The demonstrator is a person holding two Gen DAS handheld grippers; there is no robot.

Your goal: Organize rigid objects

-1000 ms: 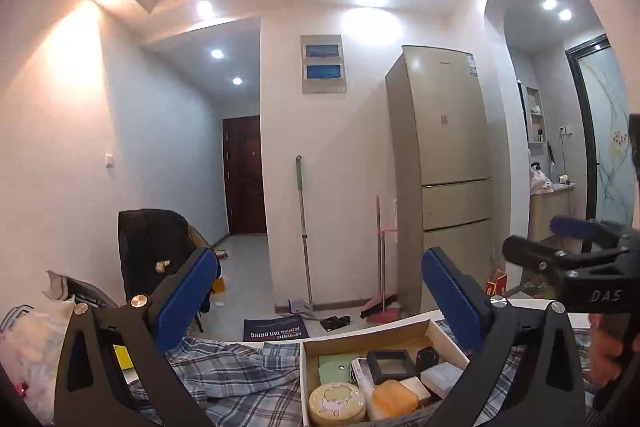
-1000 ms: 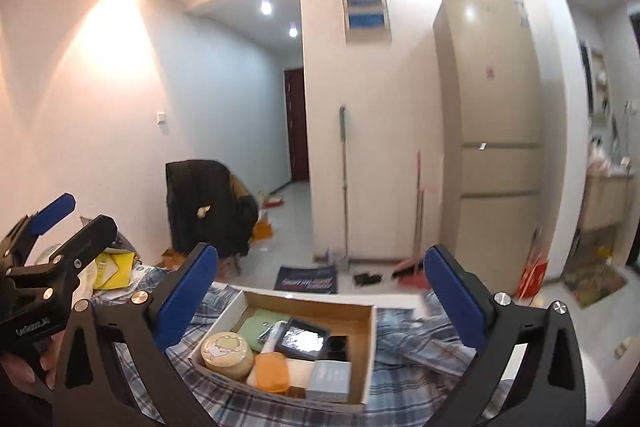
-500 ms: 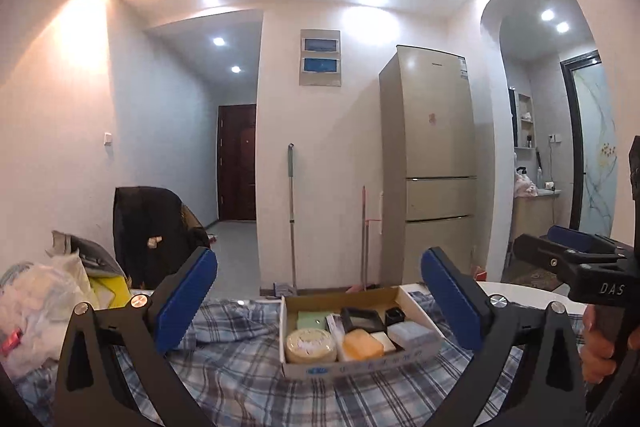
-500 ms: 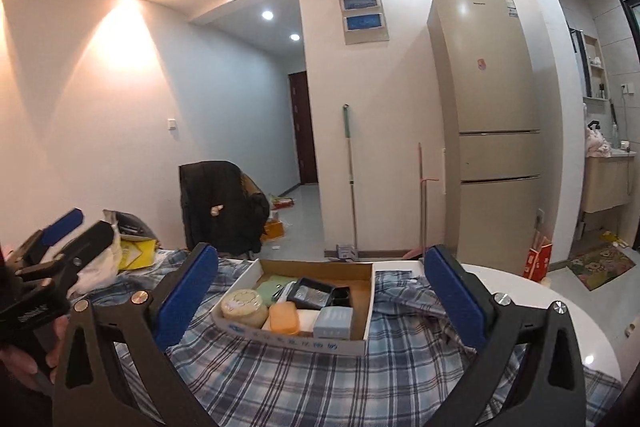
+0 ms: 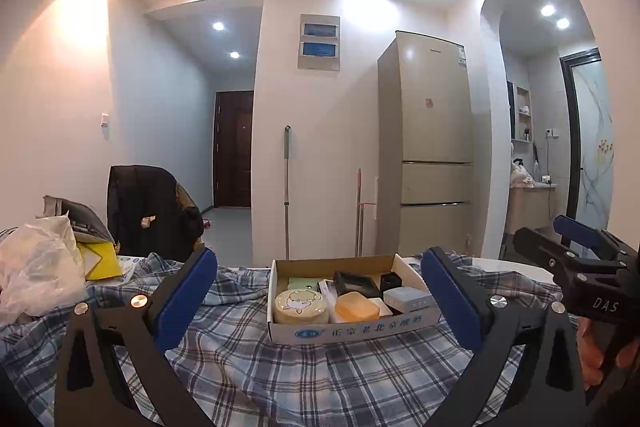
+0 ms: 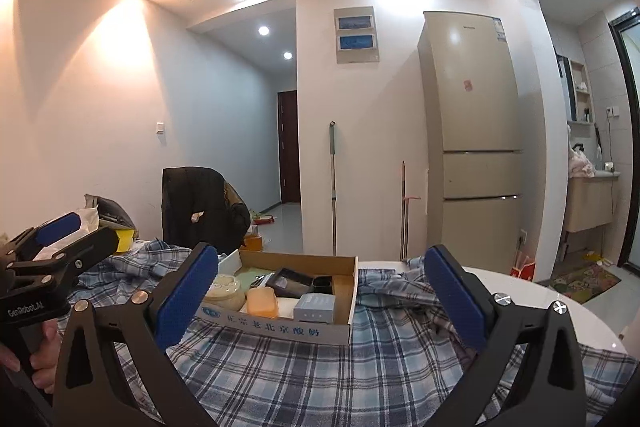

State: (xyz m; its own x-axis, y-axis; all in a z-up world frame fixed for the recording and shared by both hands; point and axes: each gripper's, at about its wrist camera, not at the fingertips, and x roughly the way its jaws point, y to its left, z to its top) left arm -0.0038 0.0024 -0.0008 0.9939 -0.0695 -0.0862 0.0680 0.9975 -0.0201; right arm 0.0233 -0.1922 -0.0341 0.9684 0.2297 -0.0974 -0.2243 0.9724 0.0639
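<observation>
Both tools are hovering low over the table, nothing in either. The left gripper (image 5: 318, 301) is holding its blue pads spread wide apart, and the right gripper (image 6: 320, 301) is doing the same; a hand (image 6: 42, 367) is gripping the left handle at 8 o'clock in the right wrist view, and fingers (image 5: 600, 355) are wrapping the right handle at 4 o'clock in the left wrist view. A blue plaid cloth (image 5: 280, 367) is covering the table beneath them, bunching up toward the far edge. Just beyond the pads, at 12 o'clock from both tools, a shallow cardboard box (image 5: 352, 331) is sitting flat on the cloth with printing along its near wall. Inside it, a round cream tin (image 5: 301, 305) is lying at the near left corner, an orange bar (image 5: 356, 307) just beside it, a grey-blue small box (image 5: 408, 297) at the near right, a black tray (image 5: 354, 283) behind those, and a green flat piece (image 5: 302, 283) at the back left. At 9 o'clock a white plastic bag (image 5: 38, 271) is slumping on the table beside something yellow (image 5: 98, 261). Further back a dark coat is draping over a chair (image 5: 152, 211). Against the far wall a mop handle (image 5: 287, 187) is leaning, with a tall beige refrigerator (image 5: 428, 143) standing at 1 o'clock.
</observation>
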